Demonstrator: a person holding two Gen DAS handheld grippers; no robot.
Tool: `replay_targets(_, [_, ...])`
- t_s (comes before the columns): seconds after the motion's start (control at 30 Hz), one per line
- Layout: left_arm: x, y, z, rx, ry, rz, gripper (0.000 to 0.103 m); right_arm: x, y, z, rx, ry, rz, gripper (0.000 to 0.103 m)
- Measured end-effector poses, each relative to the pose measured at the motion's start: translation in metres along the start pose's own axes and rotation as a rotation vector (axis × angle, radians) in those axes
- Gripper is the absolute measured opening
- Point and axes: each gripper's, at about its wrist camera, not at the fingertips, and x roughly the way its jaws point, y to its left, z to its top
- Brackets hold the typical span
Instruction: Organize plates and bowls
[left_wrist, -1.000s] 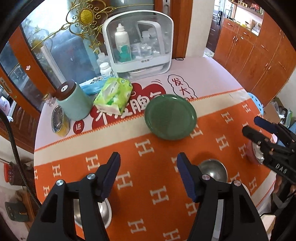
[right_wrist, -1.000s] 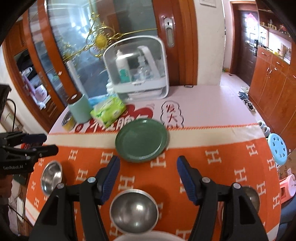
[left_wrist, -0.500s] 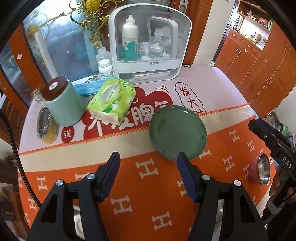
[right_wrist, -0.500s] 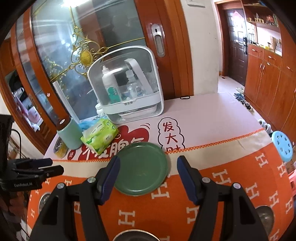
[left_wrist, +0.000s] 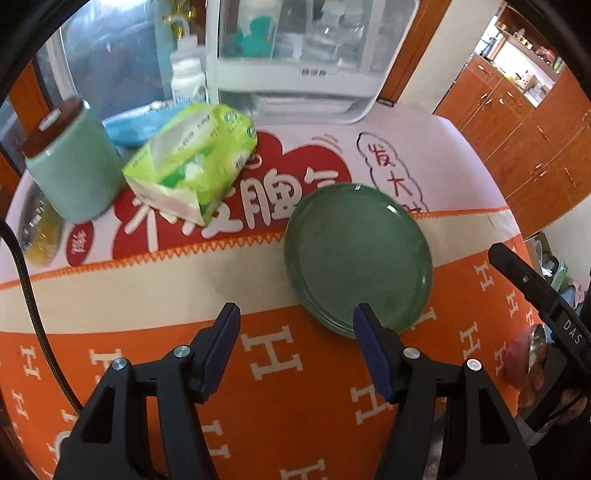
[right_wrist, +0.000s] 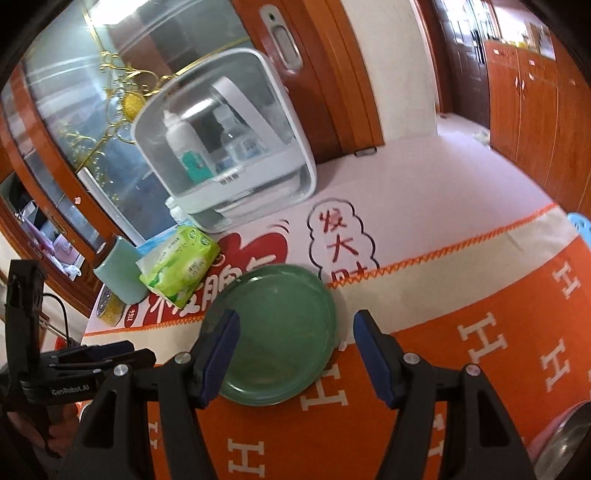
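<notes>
A green plate (left_wrist: 358, 254) lies on the orange and cream tablecloth (left_wrist: 184, 273), with more green rims showing under its near edge. My left gripper (left_wrist: 297, 332) hangs open just in front of it, its right fingertip at the plate's near rim and nothing between the pads. In the right wrist view the same plate (right_wrist: 273, 332) lies below and between the fingers of my open right gripper (right_wrist: 295, 332), whose left finger overlaps the plate's left part. A pink-rimmed steel bowl (left_wrist: 532, 354) sits at the table's right edge, also seen as the bowl (right_wrist: 565, 443).
Behind the plate lie a green tissue pack (left_wrist: 192, 166), a pale green canister with a brown lid (left_wrist: 70, 162) and a white clear-fronted case of bottles (left_wrist: 299, 55). The other gripper (right_wrist: 92, 358) shows at the lower left. Wooden cabinets (left_wrist: 535, 129) stand beyond the table.
Both grippers have come down and forward toward the green plate, which now looks much larger. The steel bowls near the table's front edge have dropped out of view. Both jaws stayed equally wide.
</notes>
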Motion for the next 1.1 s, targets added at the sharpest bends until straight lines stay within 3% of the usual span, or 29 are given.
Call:
replay_targets(0.23, [0.036, 0.006, -0.001, -0.039, 0.019, -0.020, 0.062, 0.036, -0.027, -0.013, 0.147, 0.091, 0.101, 0.064])
replay_targets(0.63, [0.082, 0.007, -0.006, -0.069, 0.032, -0.020, 0.062, 0.064, -0.048, -0.035, 0.263, 0.143, 0.199, 0.064])
replay_targets(0.93, [0.089, 0.001, -0.005, -0.039, -0.013, -0.049, 0.062, 0.077, -0.048, -0.037, 0.263, 0.194, 0.210, 0.040])
replay_targets(1.1, [0.090, -0.001, -0.004, -0.033, -0.051, -0.048, 0.052, 0.079, -0.048, -0.037, 0.264, 0.210, 0.216, 0.038])
